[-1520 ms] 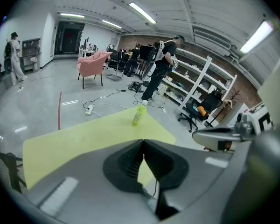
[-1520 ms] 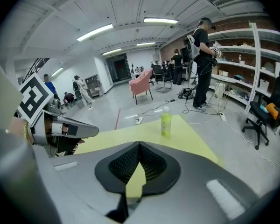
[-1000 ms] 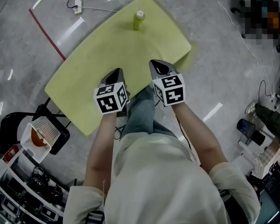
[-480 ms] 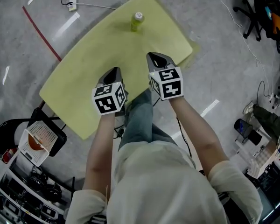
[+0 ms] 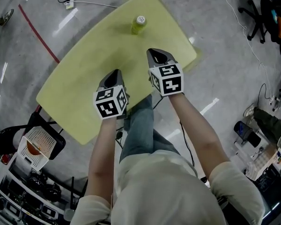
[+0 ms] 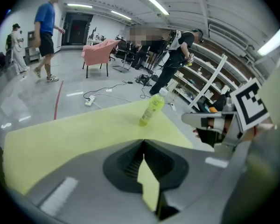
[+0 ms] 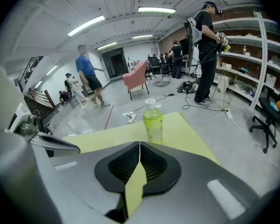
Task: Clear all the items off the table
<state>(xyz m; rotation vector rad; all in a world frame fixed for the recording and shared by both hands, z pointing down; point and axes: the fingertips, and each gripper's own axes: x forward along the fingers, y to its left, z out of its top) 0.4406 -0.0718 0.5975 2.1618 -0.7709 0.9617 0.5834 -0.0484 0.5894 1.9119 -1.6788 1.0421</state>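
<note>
— How many items stand on the counter?
— One: a yellow-green bottle, upright near its far edge.
— And the claws?
— Two. The left claw and right claw hover over the near edge, both closed tight and empty.

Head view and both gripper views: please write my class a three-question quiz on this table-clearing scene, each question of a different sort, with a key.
1. How does the bottle rest on the table? A upright; B on its side; C upside down.
2. True or false: the right gripper is gripping the bottle.
3. Fill in: the jaws of the left gripper are ____.

Key
1. A.
2. False: its jaws are shut on nothing, and the bottle stands apart, farther along the table.
3. shut.
</note>
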